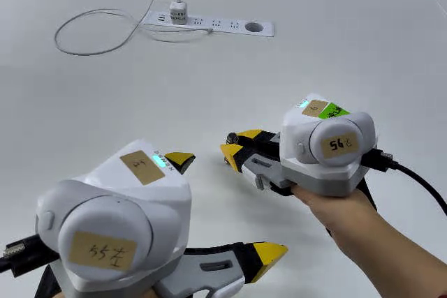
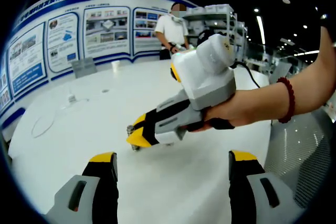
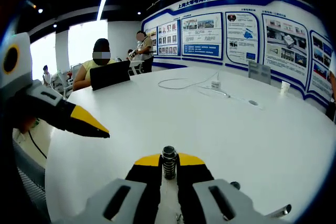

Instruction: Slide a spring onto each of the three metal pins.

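Lower centre of right gripper view: right hand-held gripper (image 3: 169, 159) clenched on a spring (image 3: 168, 167), end exposed, probably for threading; left hand-held gripper (image 2: 172, 157) spread, empty.

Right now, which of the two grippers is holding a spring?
The right gripper: it is shut on a small spring. The left gripper stands wide open with nothing between its jaws.

There's the spring (image 3: 168, 169), a short coil of grey metal, standing upright and pinched between the yellow tips of the right gripper (image 3: 168, 160). The round dark head of a pin (image 3: 168, 153) pokes out above its coils.
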A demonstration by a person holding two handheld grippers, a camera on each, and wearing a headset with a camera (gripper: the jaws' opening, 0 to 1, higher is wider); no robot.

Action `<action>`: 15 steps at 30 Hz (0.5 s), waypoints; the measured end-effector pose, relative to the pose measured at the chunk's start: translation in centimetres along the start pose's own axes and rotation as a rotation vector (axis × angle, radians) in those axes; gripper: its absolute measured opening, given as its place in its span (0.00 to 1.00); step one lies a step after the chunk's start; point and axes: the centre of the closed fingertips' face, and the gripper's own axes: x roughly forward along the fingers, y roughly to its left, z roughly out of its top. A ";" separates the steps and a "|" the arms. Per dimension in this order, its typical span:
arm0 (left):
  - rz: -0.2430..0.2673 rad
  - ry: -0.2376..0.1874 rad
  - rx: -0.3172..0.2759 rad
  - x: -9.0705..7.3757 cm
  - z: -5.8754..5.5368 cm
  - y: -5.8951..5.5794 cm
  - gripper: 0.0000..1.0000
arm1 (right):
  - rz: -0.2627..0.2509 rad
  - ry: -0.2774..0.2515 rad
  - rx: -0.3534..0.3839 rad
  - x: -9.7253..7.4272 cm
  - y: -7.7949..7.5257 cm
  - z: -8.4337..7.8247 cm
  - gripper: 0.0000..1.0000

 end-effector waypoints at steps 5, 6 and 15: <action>0.000 0.004 0.002 0.0 -0.1 0.0 0.88 | 0.004 0.000 0.013 -0.1 0.1 0.1 0.12; 0.000 0.005 0.003 0.0 -0.1 0.0 0.88 | 0.002 -0.002 0.025 -0.1 0.0 0.1 0.14; 0.031 -0.009 0.019 -0.3 0.5 0.5 0.82 | 0.007 -0.067 0.070 -1.7 -0.1 2.6 0.22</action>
